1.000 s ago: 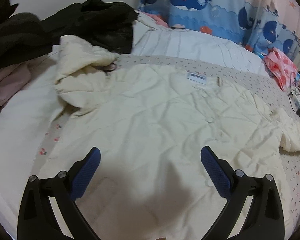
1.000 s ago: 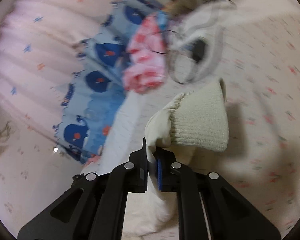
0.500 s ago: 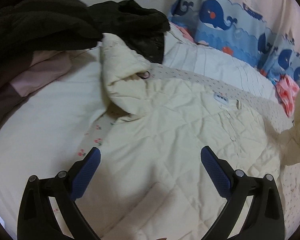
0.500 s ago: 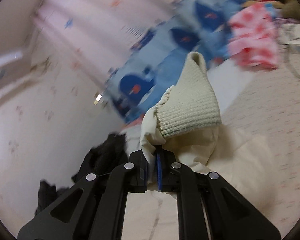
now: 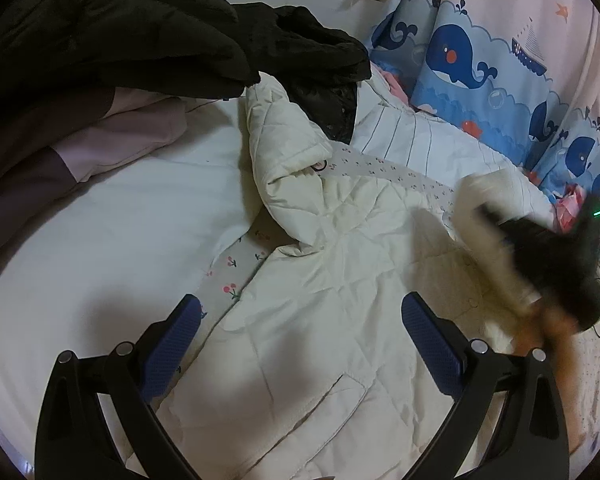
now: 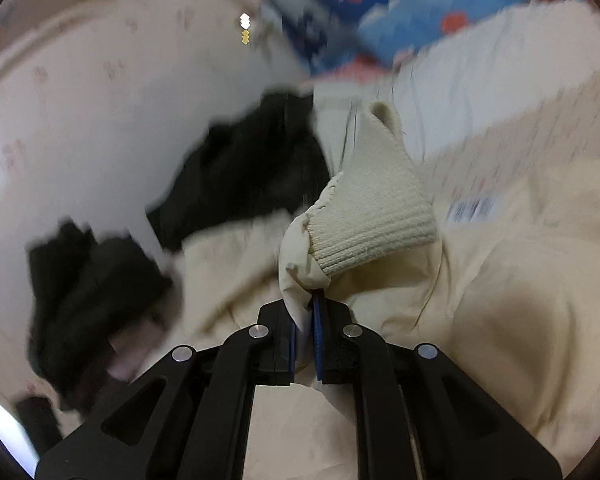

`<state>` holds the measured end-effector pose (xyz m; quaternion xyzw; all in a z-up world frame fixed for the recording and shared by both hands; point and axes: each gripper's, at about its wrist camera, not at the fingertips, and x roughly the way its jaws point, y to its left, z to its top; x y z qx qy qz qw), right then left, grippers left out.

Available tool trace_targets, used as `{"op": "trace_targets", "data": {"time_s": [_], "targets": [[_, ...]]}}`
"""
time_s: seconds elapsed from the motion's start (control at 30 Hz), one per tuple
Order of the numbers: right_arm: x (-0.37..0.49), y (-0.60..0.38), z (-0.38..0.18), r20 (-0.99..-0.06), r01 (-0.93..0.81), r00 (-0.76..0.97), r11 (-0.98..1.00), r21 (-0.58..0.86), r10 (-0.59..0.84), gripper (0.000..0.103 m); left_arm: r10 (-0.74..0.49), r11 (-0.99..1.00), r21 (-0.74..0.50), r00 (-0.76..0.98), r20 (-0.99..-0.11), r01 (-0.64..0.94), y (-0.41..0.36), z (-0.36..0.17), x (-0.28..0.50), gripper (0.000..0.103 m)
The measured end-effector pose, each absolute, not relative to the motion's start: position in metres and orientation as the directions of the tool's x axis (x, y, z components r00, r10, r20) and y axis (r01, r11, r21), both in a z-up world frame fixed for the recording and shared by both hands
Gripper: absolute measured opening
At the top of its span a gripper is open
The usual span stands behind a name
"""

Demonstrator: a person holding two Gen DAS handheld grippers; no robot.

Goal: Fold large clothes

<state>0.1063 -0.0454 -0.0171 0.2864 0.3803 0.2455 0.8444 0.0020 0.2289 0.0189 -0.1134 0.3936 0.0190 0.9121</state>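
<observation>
Sleeve fold in progress. Your right gripper (image 6: 305, 320) is clenched on the sleeve (image 6: 300, 276) just behind the ribbed cuff (image 6: 374, 220), which stands up at 12 o'clock from the jaws. Carry it across the jacket (image 5: 332, 280) toward the body's midline, keep the pinch firm so the cuff cannot slip, and lower it flat before you let go; judged from the blur in the right wrist view, slow down near the drop so the padding does not bunch.

Your left gripper (image 5: 300, 344) is released, jaws wide and holding nothing. It hovers over the jacket's lower front, with the pocket seam (image 5: 340, 400) at about 6 o'clock between the pads. You could use it to pin the body while the sleeve comes over, a likely aid against dragging.

In the left wrist view, the jacket lies spread on the bed (image 5: 100, 220), filling the centre. Its other sleeve (image 5: 284, 148) lies folded back at 11 o'clock, touching the dark clothes (image 5: 140, 32) at the top. The right gripper and the cuff enter as a blur at 3 o'clock. A whale curtain (image 5: 480, 72) hangs at 1 o'clock.
</observation>
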Motion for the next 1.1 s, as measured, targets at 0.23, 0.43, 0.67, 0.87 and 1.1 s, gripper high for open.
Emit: {"op": "trace_targets", "data": {"time_s": [0.23,0.43,0.67,0.87,1.1], "targets": [[0.108,-0.006,-0.072,-0.652,-0.164,0.349,0.729,0.665,0.673,0.055,-0.063,0.973,-0.196,0.685,-0.726,-0.119,0.227,0.017,0.003,0.096],[0.069,-0.028,0.002,-0.630,-0.281,0.455,0.772,0.569,0.630,0.088,-0.044,0.976,-0.177,0.692,-0.721,-0.123,0.223,0.019,0.002,0.096],[-0.003,-0.129,-0.004,-0.711,-0.096,0.473,0.832,0.547,0.521,0.088,0.157,0.987,0.080,0.758,-0.633,-0.137,0.197,0.042,0.008,0.096],[-0.048,-0.194,-0.034,-0.640,-0.048,0.491,0.752,0.657,0.591,0.088,0.212,0.946,0.324,0.746,-0.631,0.006,0.137,0.057,0.095,0.096],[-0.049,-0.213,-0.057,-0.595,0.013,0.485,0.675,0.738,0.641,0.088,0.448,0.802,0.593,0.578,-0.682,0.077,0.112,-0.005,0.250,0.096]]}}
